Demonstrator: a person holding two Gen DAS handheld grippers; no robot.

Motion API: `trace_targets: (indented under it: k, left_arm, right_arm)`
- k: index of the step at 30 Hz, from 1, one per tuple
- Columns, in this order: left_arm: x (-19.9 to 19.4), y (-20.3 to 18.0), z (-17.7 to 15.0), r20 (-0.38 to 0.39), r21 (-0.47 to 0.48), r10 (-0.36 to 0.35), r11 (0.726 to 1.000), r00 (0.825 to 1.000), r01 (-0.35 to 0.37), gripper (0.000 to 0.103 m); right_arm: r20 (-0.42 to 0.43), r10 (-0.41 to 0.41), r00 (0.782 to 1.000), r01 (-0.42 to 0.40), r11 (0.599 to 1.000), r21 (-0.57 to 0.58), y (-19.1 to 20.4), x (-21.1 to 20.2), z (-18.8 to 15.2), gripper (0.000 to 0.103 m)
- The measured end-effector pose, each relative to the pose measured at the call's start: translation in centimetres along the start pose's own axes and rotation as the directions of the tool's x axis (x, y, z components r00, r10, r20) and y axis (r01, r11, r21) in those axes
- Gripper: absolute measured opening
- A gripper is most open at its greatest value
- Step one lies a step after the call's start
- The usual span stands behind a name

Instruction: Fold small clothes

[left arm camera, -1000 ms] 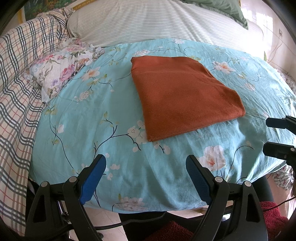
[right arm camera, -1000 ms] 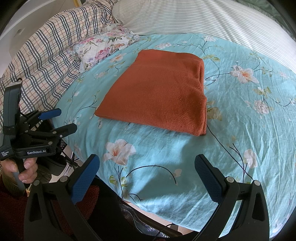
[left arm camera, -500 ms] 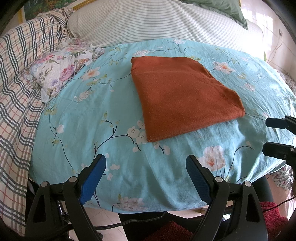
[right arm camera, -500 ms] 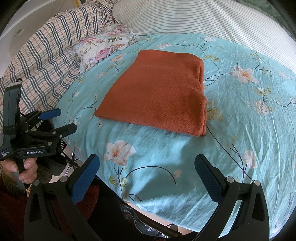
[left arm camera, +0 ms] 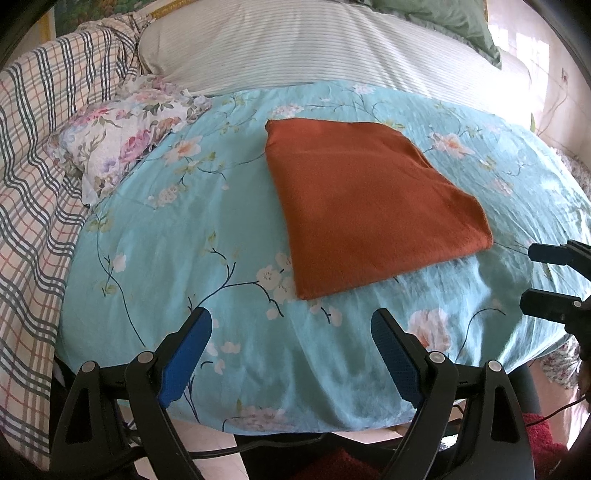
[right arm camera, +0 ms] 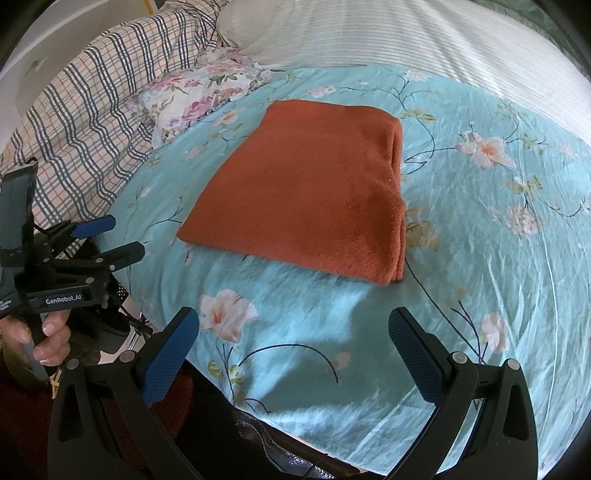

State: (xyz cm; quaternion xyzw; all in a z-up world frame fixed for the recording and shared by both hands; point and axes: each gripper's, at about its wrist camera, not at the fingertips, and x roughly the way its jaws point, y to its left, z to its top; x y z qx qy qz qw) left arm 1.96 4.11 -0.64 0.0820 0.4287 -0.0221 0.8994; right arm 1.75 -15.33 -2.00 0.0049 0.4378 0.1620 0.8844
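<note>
Bedroom setting, wide bed under a turquoise floral sheet [left arm camera: 155,258], rumpled in places; striped pillow [left arm camera: 314,44] across the head, plaid blanket [left arm camera: 29,177] heaped along one side, green cushion [left arm camera: 443,14] at the far corner; smaller floral pillow [left arm camera: 122,136] tucked between plaid and sheet; near the middle of the sheet, well apart from both pillows, the rust-orange cloth [left arm camera: 365,206], lying flat as a neat, thick rectangle with stacked layers visible at the folded edge in the right wrist view [right arm camera: 397,236]; corners squared, no loose flap or sleeve showing; judged from that, folding looks done or nearly so, with at most one more halving or a tidy-up left, though whether other garments wait out of frame cannot be told; left gripper [left arm camera: 291,354] held low at the foot of the bed, blue-padded jaws spread wide, nothing between them, short of the cloth's near corner; right gripper [right arm camera: 295,354] likewise wide apart and holding nothing, hovering over bare sheet just short of the cloth's near edge; hand [right arm camera: 37,332] gripping the left tool's handle visible at the side of the right wrist view; neither tool touching fabric.
</note>
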Motion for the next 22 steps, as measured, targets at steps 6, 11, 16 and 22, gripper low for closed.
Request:
trace_targets:
  k: [6, 11, 16, 22]
  left_arm:
    - [0.2, -0.3, 0.1, -0.001, 0.012, 0.001, 1.0, 1.0, -0.001, 0.089]
    - [0.5, -0.4, 0.2, -0.003, 0.019, 0.001, 1.0, 1.0, 0.0, 0.089]
    - [0.6, -0.6, 0.4, -0.003, 0.02, -0.001, 1.0, 1.0, 0.001, 0.089]
    - [0.9, -0.9, 0.8, 0.002, 0.032, 0.003, 0.999, 1.0, -0.004, 0.089]
  right_arm:
    - [-0.002, 0.002, 1.0, -0.002, 1.0, 0.001, -0.2, 0.1, 0.1, 0.102]
    - [-0.005, 0.005, 1.0, -0.005, 1.0, 0.003, -0.8, 0.5, 0.3, 0.102]
    - [-0.005, 0.009, 1.0, -0.009, 1.0, 0.005, -1.1, 0.6, 0.5, 0.102]
    - [-0.004, 0.018, 1.0, -0.018, 1.0, 0.008, -1.3, 1.0, 0.9, 0.102]
